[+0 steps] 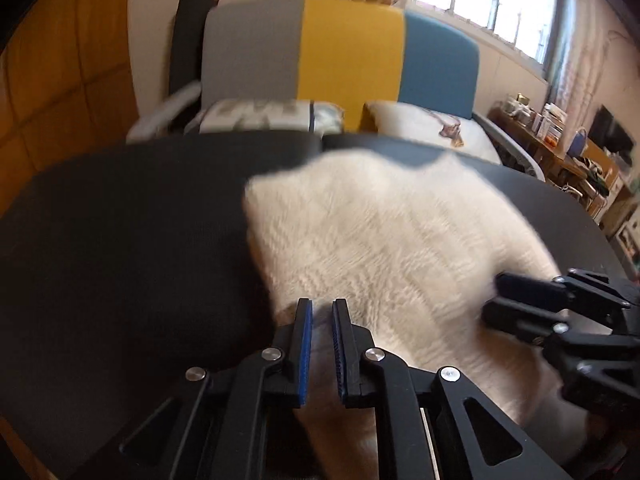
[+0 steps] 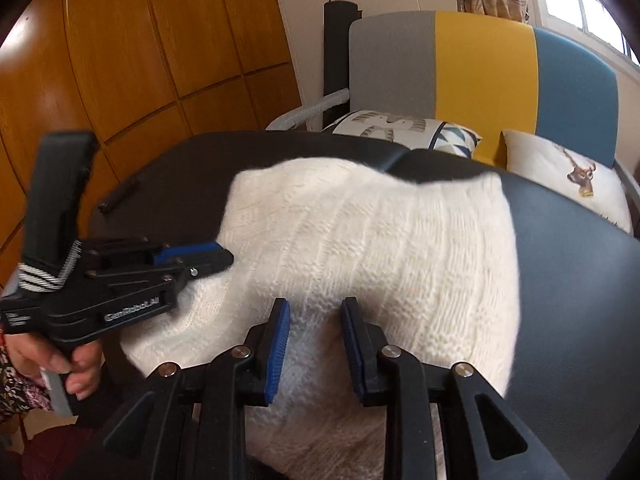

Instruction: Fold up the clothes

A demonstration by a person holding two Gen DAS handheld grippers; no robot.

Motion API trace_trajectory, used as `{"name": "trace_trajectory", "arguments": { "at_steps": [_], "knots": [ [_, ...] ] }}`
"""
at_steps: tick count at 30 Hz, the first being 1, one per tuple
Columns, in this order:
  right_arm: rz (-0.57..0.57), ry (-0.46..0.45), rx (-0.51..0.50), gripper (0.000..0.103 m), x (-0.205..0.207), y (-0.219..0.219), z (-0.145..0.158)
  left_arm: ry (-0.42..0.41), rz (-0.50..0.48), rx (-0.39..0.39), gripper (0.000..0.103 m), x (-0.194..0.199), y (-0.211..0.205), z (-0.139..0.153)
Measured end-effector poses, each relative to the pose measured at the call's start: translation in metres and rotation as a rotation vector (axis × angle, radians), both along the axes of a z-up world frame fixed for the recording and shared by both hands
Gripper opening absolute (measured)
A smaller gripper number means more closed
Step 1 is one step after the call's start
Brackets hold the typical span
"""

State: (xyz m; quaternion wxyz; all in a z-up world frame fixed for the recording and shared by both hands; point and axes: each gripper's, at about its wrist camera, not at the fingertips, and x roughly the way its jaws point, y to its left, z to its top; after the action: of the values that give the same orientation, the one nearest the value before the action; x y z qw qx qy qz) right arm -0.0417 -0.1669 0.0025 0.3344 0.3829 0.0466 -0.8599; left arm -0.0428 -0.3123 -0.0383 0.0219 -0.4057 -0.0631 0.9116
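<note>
We see the white knitted sweater [image 2: 360,248] spread on the dark table [image 2: 568,280], its near edge hanging toward us. Our left gripper [image 1: 322,308] is over the sweater's near left part; its jaws stand slightly apart and grasp nothing. Our right gripper [image 2: 316,306] is above the near edge, jaws released, with the knit showing in the gap below them.

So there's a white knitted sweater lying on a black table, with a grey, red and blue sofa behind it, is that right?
Not quite: the middle panel of the sofa is yellow, not red, which both wrist views show. The rest holds: a white knitted sweater lies on a black table, with the grey, yellow and blue sofa behind it.
</note>
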Motion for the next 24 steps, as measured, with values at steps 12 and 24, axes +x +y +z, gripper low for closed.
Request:
{"name": "trace_trajectory", "arguments": {
  "at_steps": [12, 24],
  "knots": [
    [-0.121, -0.147, -0.169, 0.050, -0.025, 0.063, 0.038, -0.004, 0.153, -0.010, 0.082, -0.004, -0.015, 0.035],
    [-0.187, -0.455, -0.277, 0.091, -0.085, 0.111, 0.008, -0.127, 0.111, -0.050, 0.088, -0.033, -0.022, 0.021]
  ]
}}
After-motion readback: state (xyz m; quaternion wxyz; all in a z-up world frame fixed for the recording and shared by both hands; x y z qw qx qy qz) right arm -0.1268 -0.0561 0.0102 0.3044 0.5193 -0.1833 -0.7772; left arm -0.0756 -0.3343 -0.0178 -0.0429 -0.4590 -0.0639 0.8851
